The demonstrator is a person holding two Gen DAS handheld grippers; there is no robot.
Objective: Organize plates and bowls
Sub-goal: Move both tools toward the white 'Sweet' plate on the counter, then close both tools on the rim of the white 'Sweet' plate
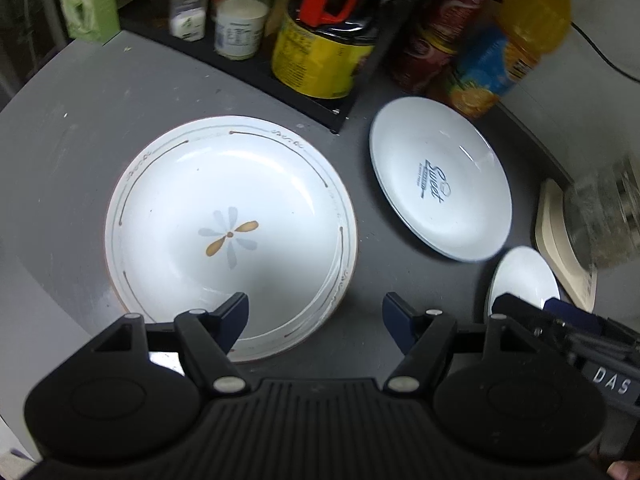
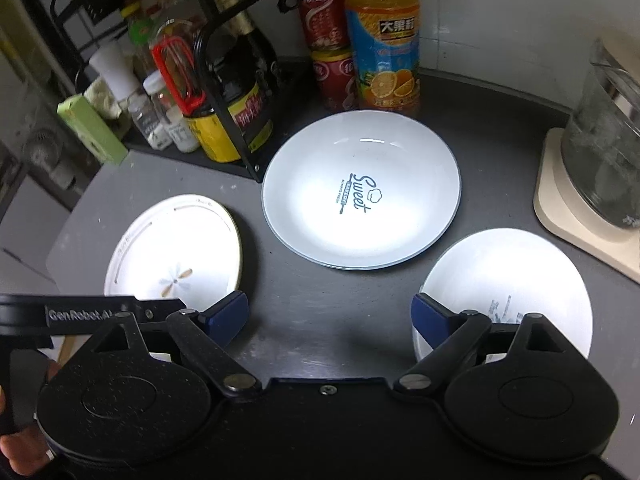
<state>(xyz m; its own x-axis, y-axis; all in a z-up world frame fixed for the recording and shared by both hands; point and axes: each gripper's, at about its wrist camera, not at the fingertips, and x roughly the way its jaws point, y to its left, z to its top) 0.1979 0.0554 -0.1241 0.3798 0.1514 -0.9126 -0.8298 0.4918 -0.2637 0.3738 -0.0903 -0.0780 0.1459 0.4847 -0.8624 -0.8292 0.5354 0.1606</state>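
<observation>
Hovering over the dark counter [image 2: 332,320], both claws stand wide open with nothing between their blue pads. The left gripper [image 1: 316,316] hangs above the near rim of the flower plate [image 1: 230,236], one fingertip over the plate and the other over bare counter; whether it touches the rim I cannot tell. The right gripper [image 2: 330,316] points at the gap between the dishes, its right finger over the edge of the plain white bowl [image 2: 506,292].

Beyond them, the three dishes lie apart in a loose triangle: the flower plate on the left, the white bowl on the right, and the "Sweet" plate [image 2: 360,196] further back, just in front of the orange juice bottle [image 2: 386,40] and red cans [image 2: 328,44]. A spice rack [image 2: 224,92] crowds the back left; a glass jug [image 2: 604,152] sits on a cream base at the right.

Nothing looks stacked or grouped yet, so the organizing seems to be at its start: every dish is left to gather.
</observation>
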